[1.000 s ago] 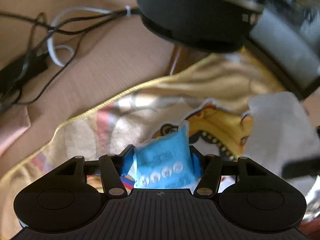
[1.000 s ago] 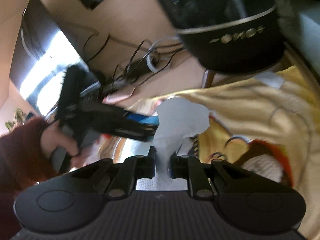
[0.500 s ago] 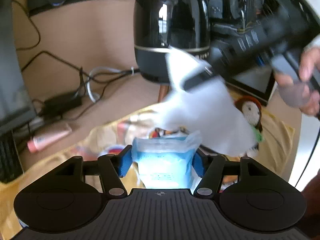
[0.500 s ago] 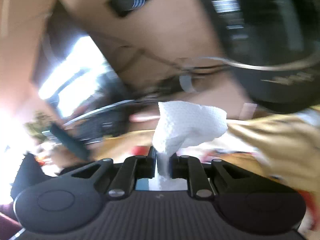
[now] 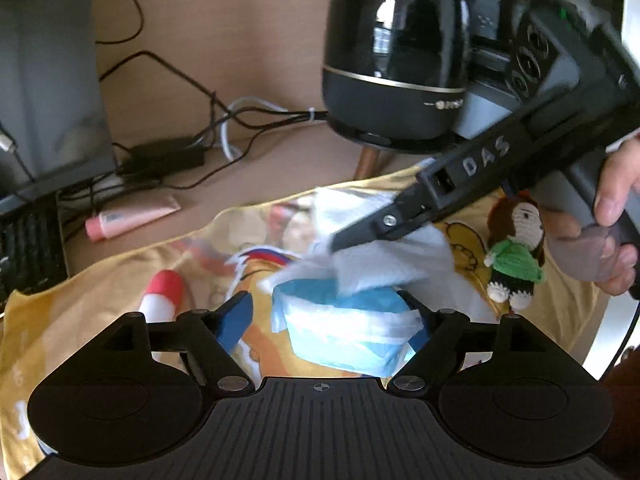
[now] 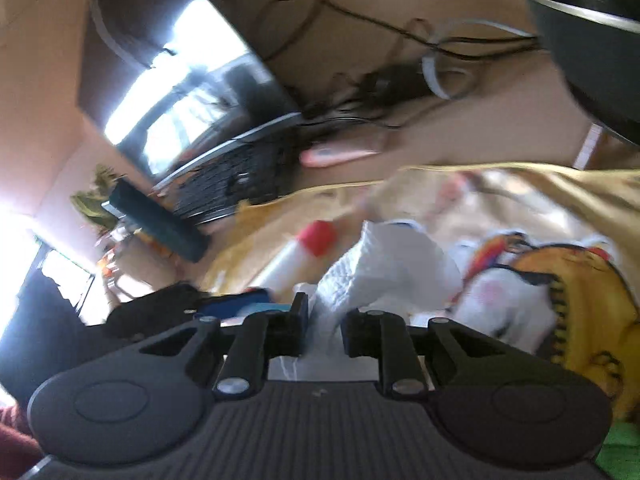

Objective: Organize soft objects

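Nearest the left wrist camera, the left gripper stands with its fingers wide, the blue tissue packet lying between them on the yellow printed cloth, against the right finger and clear of the left one; just over the packet, the right gripper has its fingers narrow and pinched on a white tissue, whose crumpled body fans out past the tips and hangs above the packet's open top; the step in hand looks to be tucking the loose tissue back into its pack, and the next move likely calls for the left fingers to close and steady the soft pack while the right lowers the sheet into the slit; the packet is the only container here, and layered white sheets show through its mouth; beside it on the cloth lie a red-capped white tube and, off to the right, a small crocheted doll in a green dress; beyond the cloth's edge, on the bare desk, rest a pink tube, a tangle of cables and a round black appliance.
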